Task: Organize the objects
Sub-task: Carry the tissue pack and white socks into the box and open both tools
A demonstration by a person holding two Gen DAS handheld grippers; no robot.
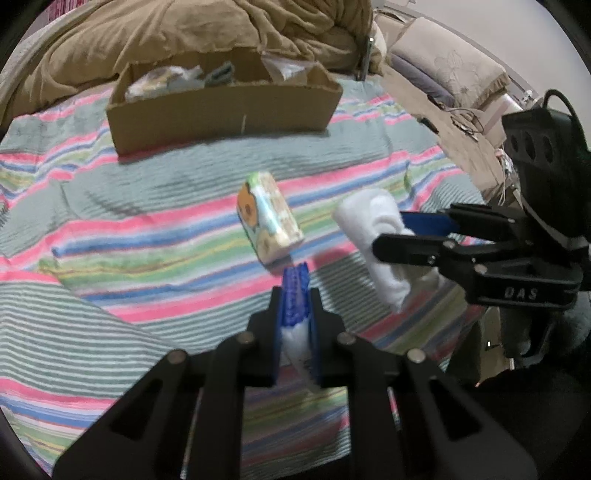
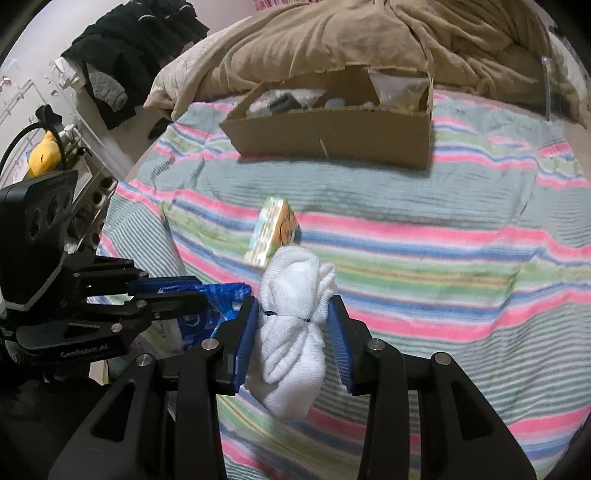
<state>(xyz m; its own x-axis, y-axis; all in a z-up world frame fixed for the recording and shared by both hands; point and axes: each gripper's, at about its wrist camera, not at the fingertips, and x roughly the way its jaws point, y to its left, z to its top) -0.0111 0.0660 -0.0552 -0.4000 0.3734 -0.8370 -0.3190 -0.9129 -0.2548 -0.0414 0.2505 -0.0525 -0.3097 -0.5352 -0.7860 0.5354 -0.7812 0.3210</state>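
My left gripper (image 1: 294, 284) is shut on a blue-and-white plastic packet (image 1: 294, 314); it also shows in the right wrist view (image 2: 207, 314). My right gripper (image 2: 293, 306) is shut on a rolled white sock bundle (image 2: 291, 332), held above the bed; the bundle shows at the right in the left wrist view (image 1: 373, 240). A small printed tissue pack (image 1: 269, 218) lies on the striped bedspread ahead of both grippers and shows in the right wrist view (image 2: 273, 230). A cardboard box (image 1: 221, 110) with several items inside stands farther back, also seen from the right wrist (image 2: 332, 129).
A striped bedspread (image 1: 147, 229) covers the bed. A tan blanket (image 1: 184, 33) is heaped behind the box. Pillows (image 1: 443, 66) lie at the far right. Dark clothes (image 2: 136, 40) and a yellow toy (image 2: 44, 155) sit beyond the bed's left edge.
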